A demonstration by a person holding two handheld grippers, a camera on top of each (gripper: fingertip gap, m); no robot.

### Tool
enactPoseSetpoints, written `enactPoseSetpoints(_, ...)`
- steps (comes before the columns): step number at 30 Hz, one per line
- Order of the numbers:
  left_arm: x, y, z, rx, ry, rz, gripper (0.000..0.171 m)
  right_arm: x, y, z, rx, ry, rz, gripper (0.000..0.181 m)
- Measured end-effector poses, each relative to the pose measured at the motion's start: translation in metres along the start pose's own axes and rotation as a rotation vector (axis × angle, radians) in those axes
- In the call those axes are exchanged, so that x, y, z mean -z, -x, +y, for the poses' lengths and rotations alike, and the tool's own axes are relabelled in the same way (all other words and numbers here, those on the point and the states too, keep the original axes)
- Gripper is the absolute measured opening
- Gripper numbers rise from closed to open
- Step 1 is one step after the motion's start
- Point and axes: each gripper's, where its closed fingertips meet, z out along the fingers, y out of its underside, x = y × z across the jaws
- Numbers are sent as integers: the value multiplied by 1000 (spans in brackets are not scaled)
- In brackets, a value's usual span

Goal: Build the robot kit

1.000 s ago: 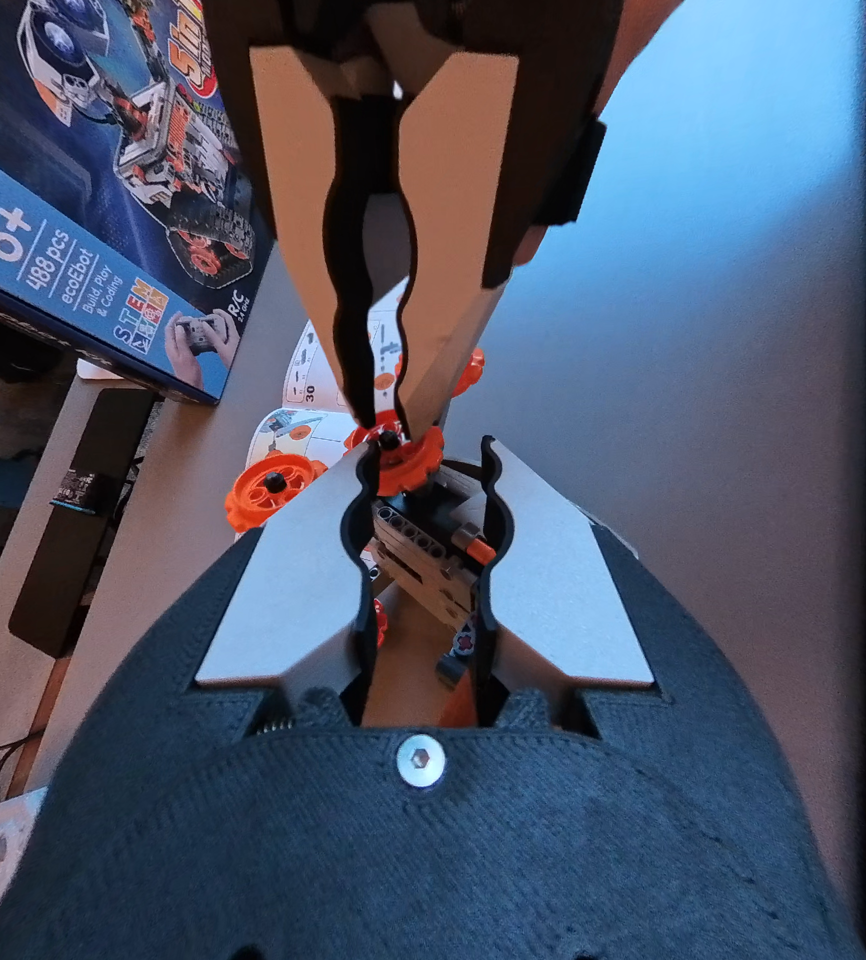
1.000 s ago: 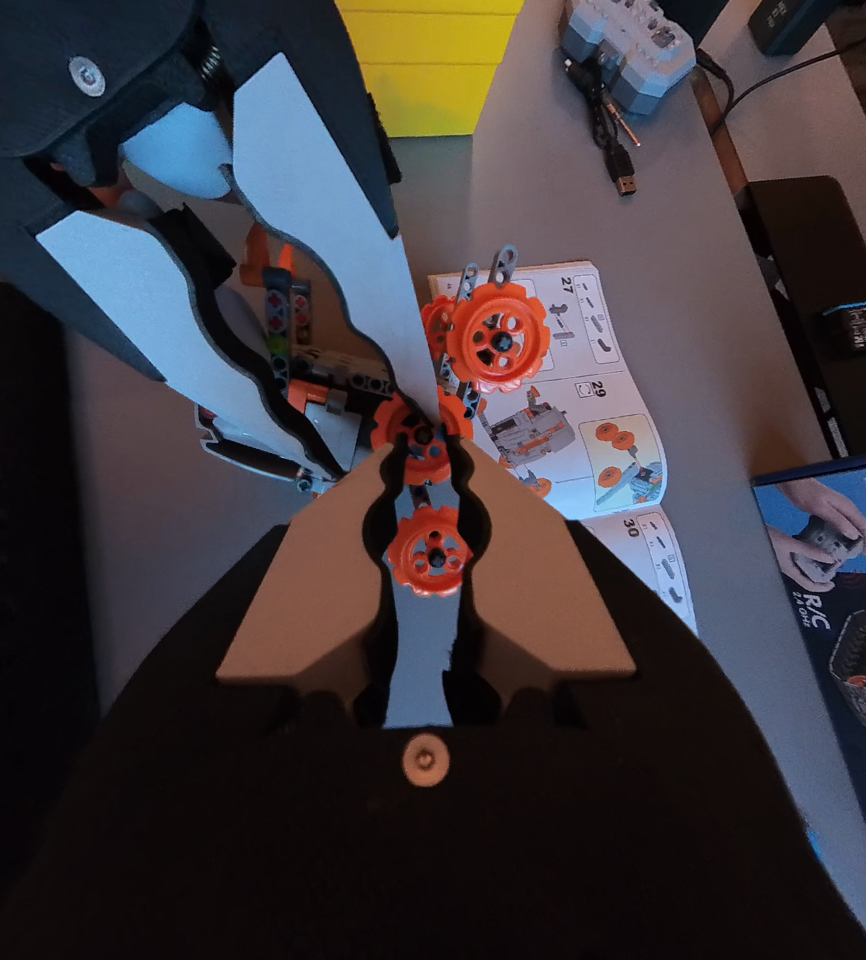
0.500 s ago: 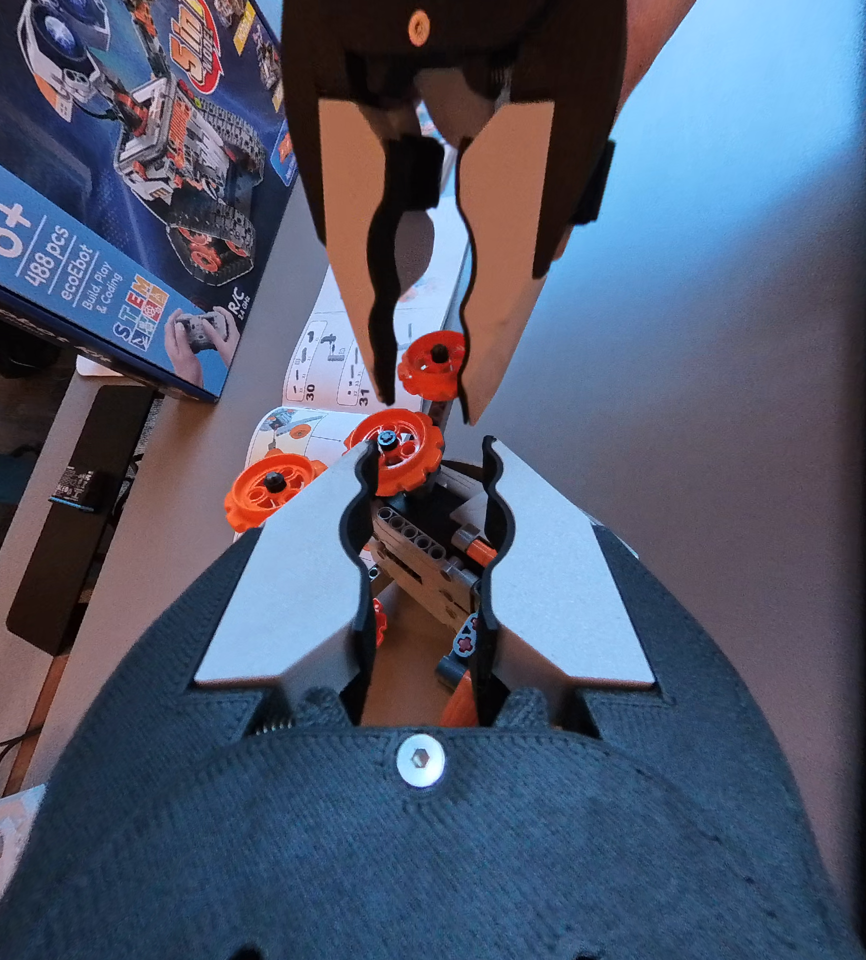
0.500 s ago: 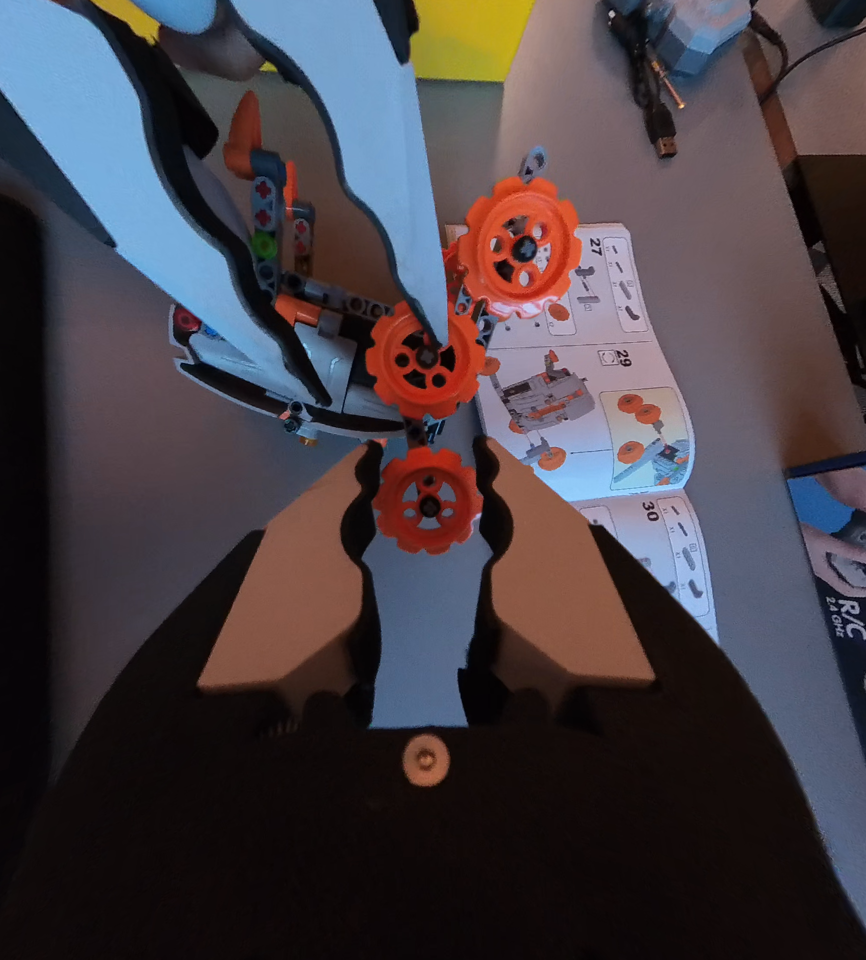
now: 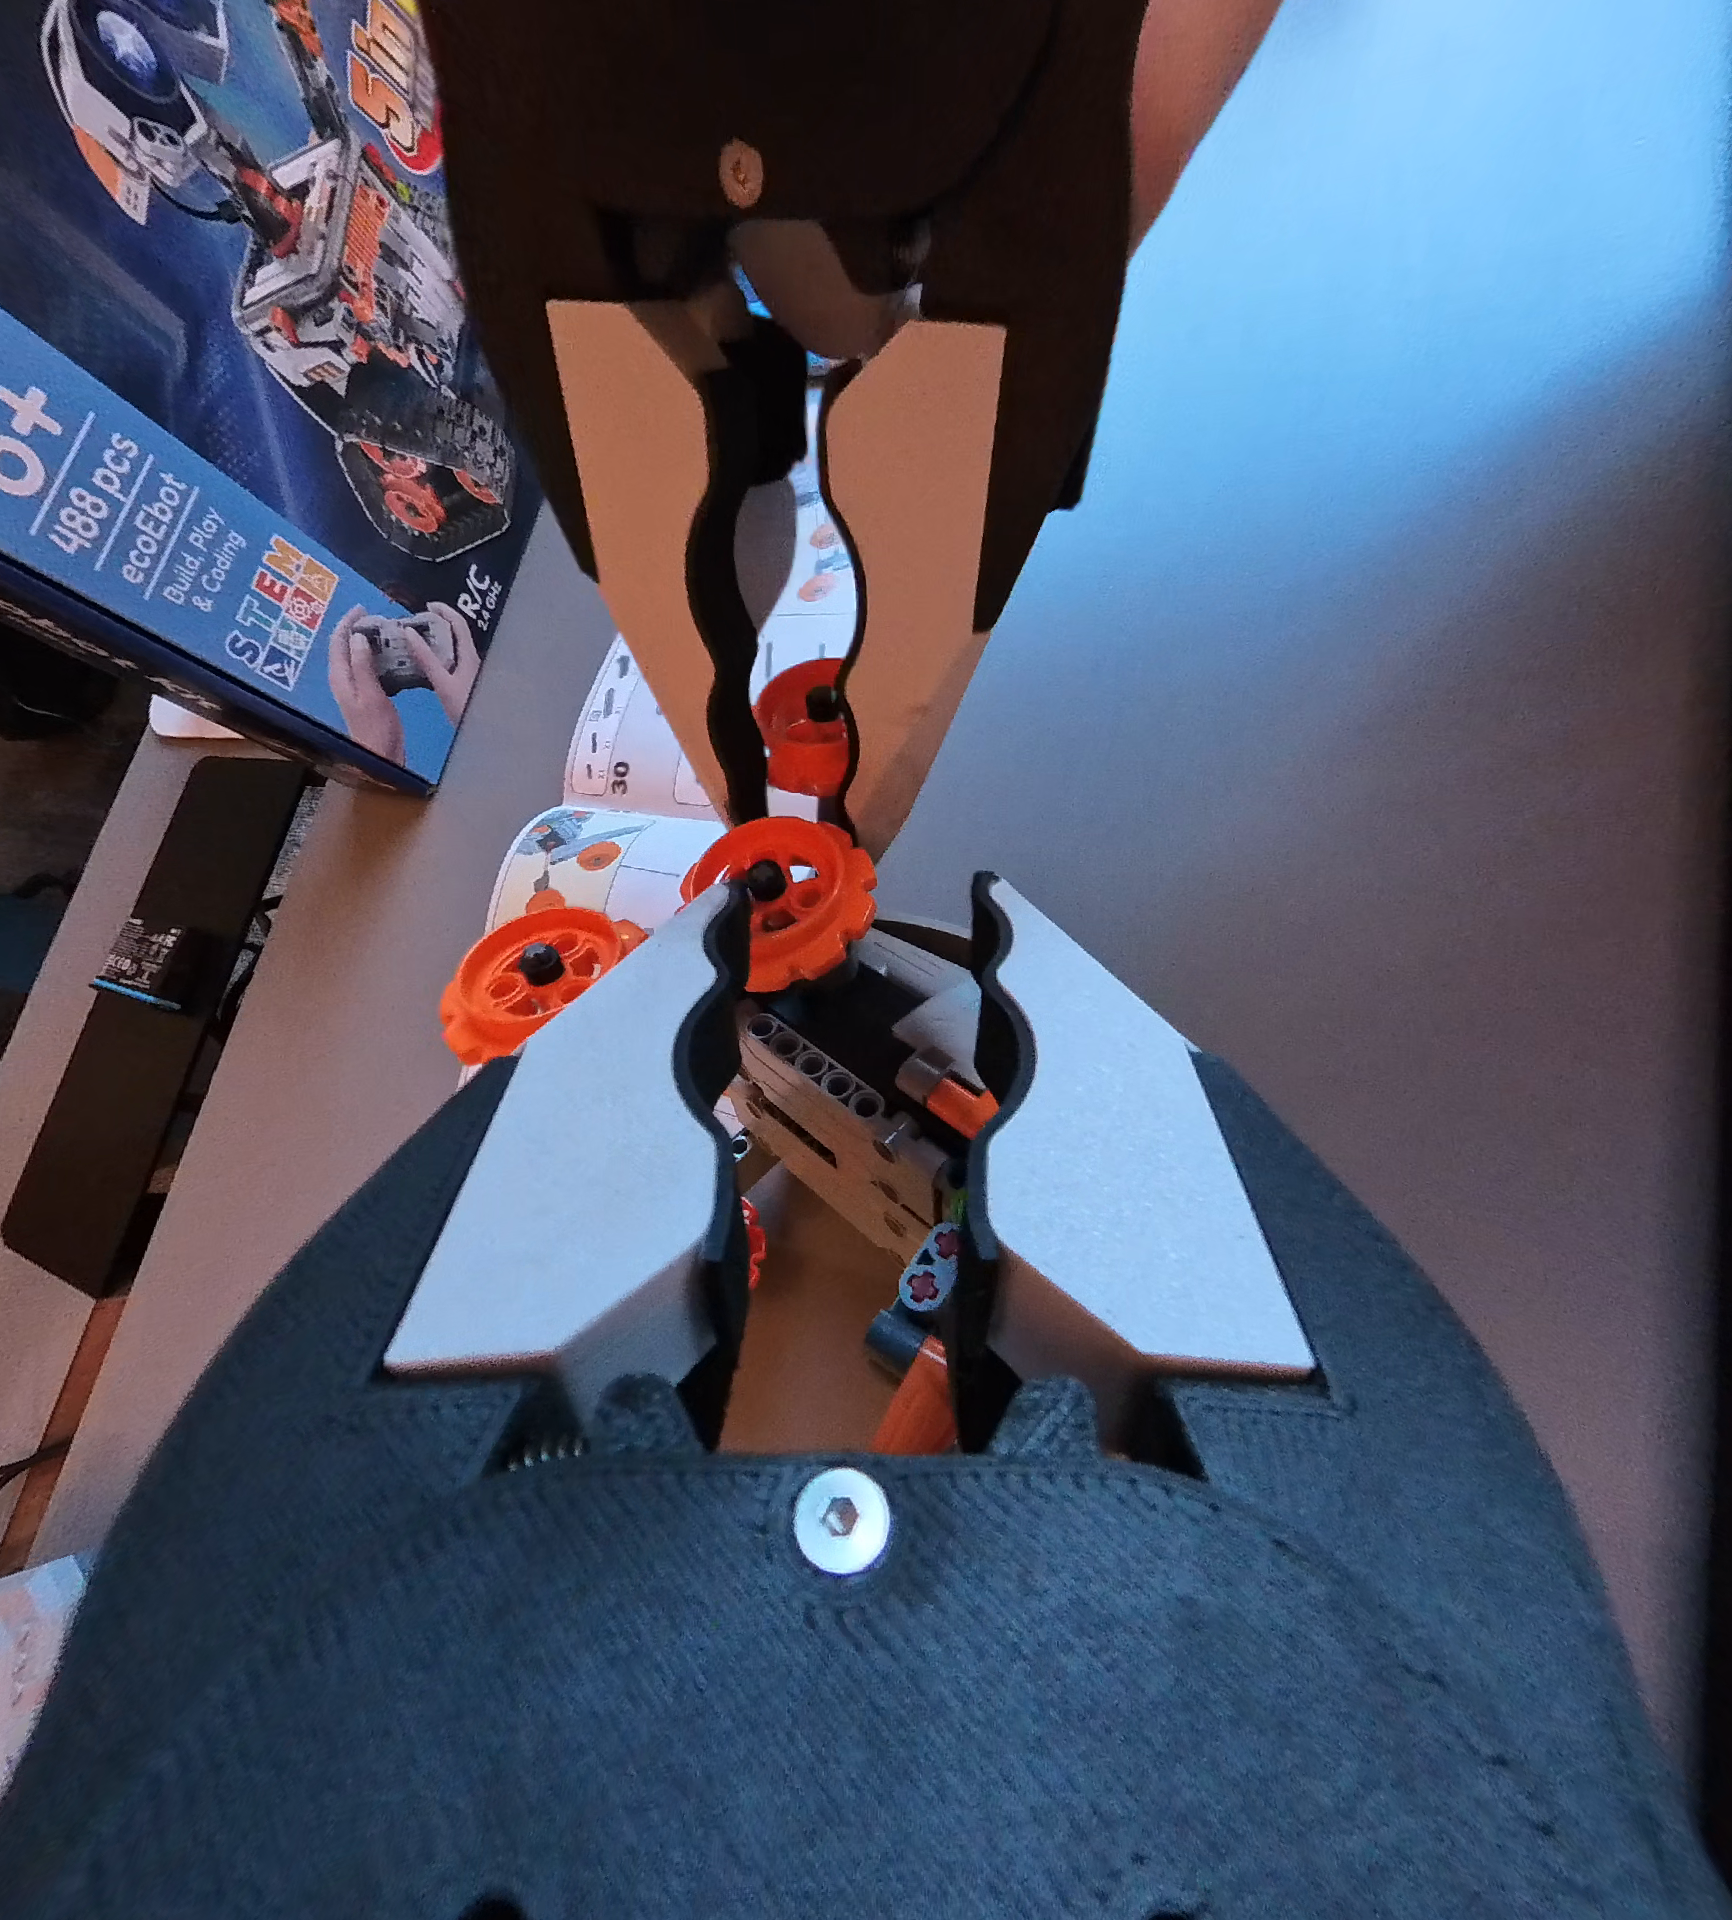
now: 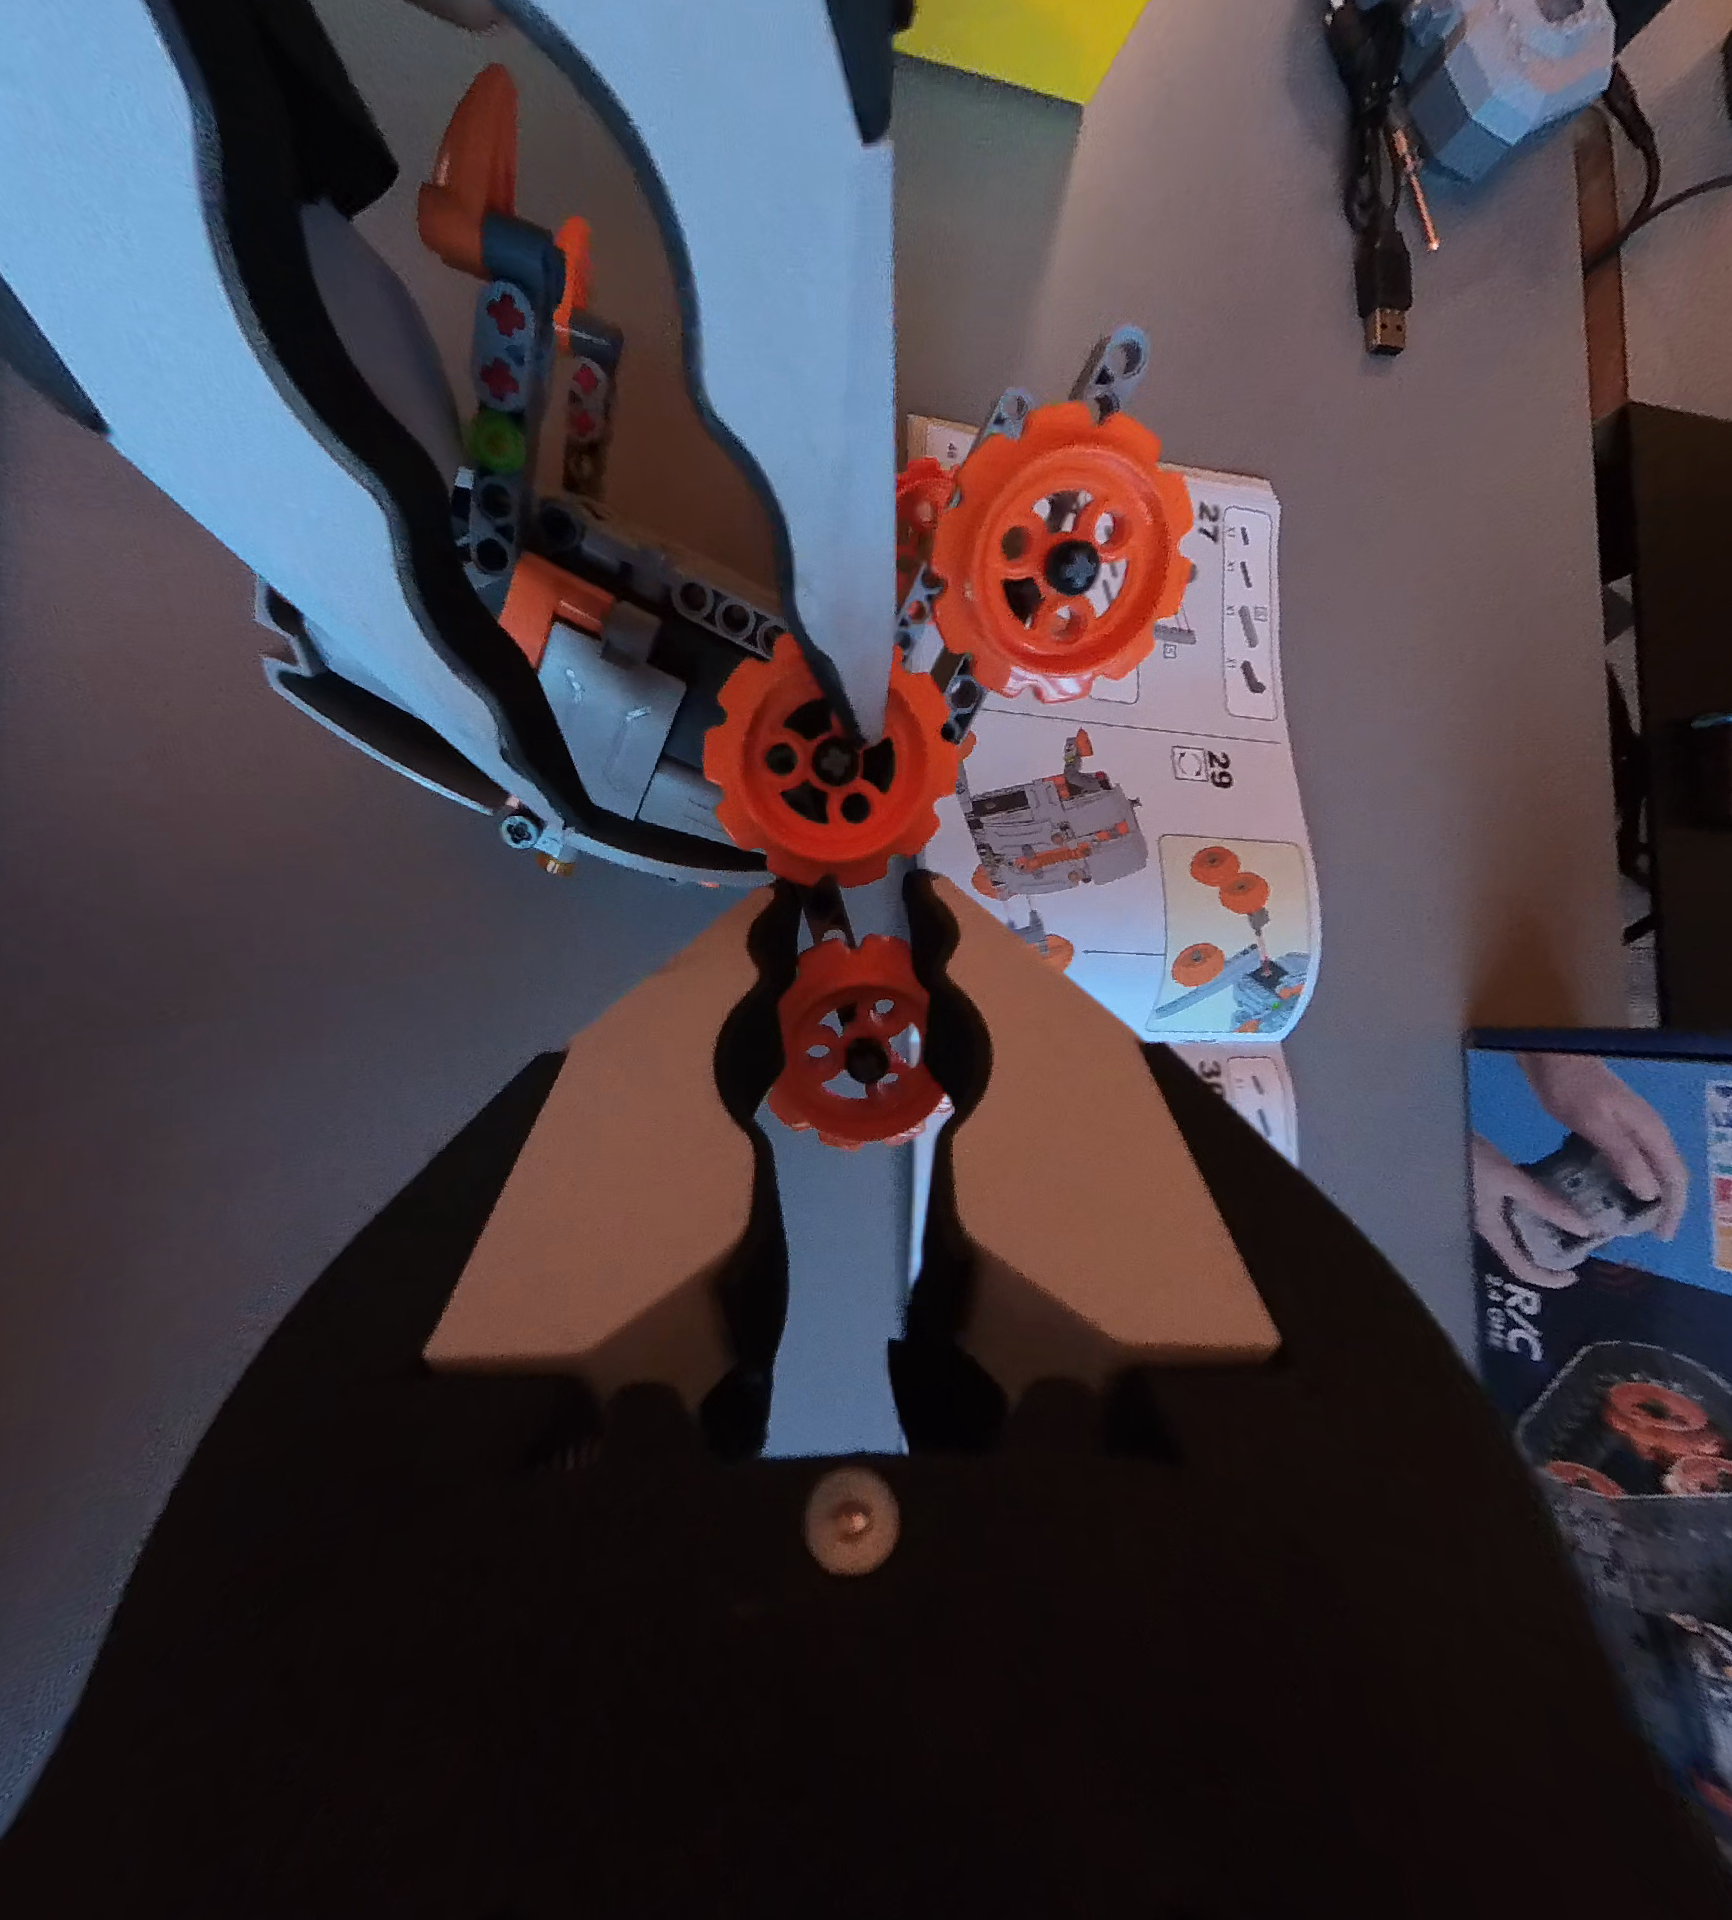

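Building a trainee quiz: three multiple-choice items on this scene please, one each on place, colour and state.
1. Where does the instruction booklet lie? A on the blue box; B on the grey table; C on the floor.
2. What colour are the toothed wheels on the model? A green; B orange; C yellow.
3. How is the right gripper? A open, empty; B out of view; C shut on the small wheel.
Answers: B, pages lie flat on the tabletop; B, every wheel is orange; C, its fingers pinch that wheel.
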Motion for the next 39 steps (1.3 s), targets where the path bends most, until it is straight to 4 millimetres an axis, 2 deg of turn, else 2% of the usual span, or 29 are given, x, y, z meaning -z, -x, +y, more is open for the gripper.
enactPoseSetpoints(6, 0, -1, 1, -6, 13, -5, 44, -2, -4, 0, 129, 42, 45, 21)
enactPoseSetpoints(12, 1, 0, 2, 5, 17, -1, 44, -2, 0, -2, 74, 6, -36, 22)
enactPoseSetpoints(15, 0, 0, 2, 7, 17, -3, 44, -2, -2, -5, 47, -6, -55, 31)
enactPoseSetpoints(22, -1, 2, 1, 15, 16, -2, 44, -5, 0, 1, 5, 27, -100, 20)
enactPoseSetpoints(27, 0, 3, 2, 24, 12, -1, 44, -6, -2, 0, 69, 35, -79, 19)
enactPoseSetpoints(34, 0, 2, 2, 30, 9, 2, 44, -7, -5, -2, 258, -9, -92, 19)
enactPoseSetpoints(39, -1, 3, 3, 32, 18, -7, 47, -9, -10, -4, 269, -67, -78, 21)
